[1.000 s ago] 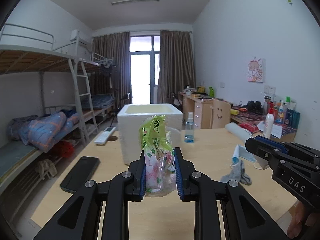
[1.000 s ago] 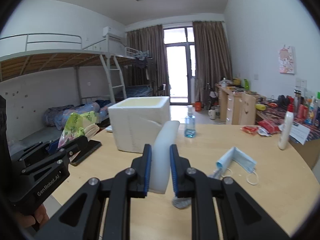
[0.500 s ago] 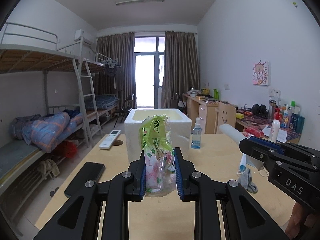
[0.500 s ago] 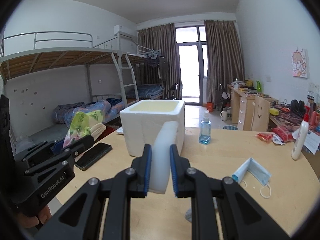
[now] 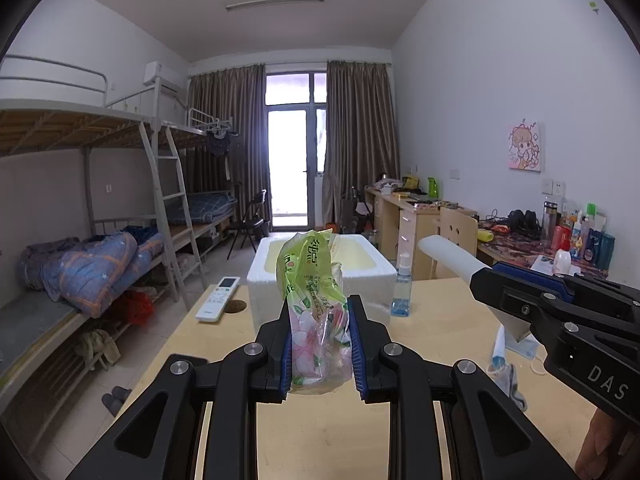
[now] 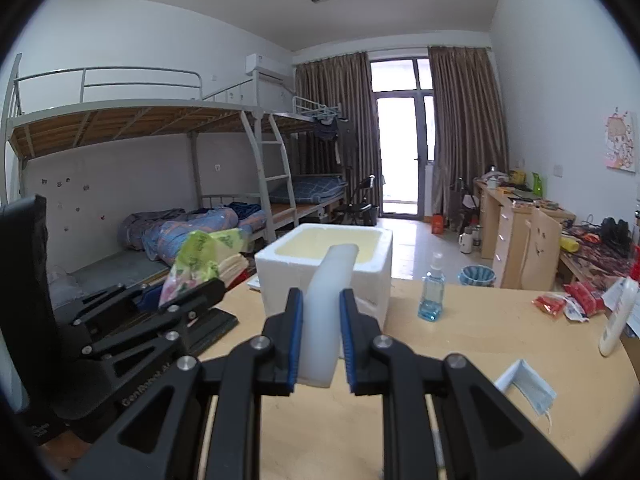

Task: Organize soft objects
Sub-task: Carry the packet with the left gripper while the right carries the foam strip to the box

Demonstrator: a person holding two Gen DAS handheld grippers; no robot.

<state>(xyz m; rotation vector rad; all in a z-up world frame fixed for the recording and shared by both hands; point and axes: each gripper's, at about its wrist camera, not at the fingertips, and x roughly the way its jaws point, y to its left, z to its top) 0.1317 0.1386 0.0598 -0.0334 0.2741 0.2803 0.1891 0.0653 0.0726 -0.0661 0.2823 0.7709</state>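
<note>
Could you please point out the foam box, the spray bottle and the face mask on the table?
foam box (image 6: 372, 280), right wrist view, front wall.
spray bottle (image 6: 431, 294), right wrist view, blue liquid body.
face mask (image 6: 530, 386), right wrist view, folded blue panel.

Right gripper (image 6: 320, 340) jaws clamp white foam strip (image 6: 326, 312); foam box (image 6: 328, 268) behind.

A white-walled dormitory room with a pale tiled floor (image 6: 412, 236). At twelve o'clock a glass balcony door (image 5: 294, 166) glows with daylight between brown curtains (image 5: 360, 140). At nine o'clock stand metal bunk beds (image 5: 80, 184) with a ladder (image 5: 172, 208). At three o'clock wooden desks (image 5: 416, 216) line the wall under a cartoon picture (image 5: 525, 147). A tube light (image 5: 275, 2) runs across the ceiling.
</note>
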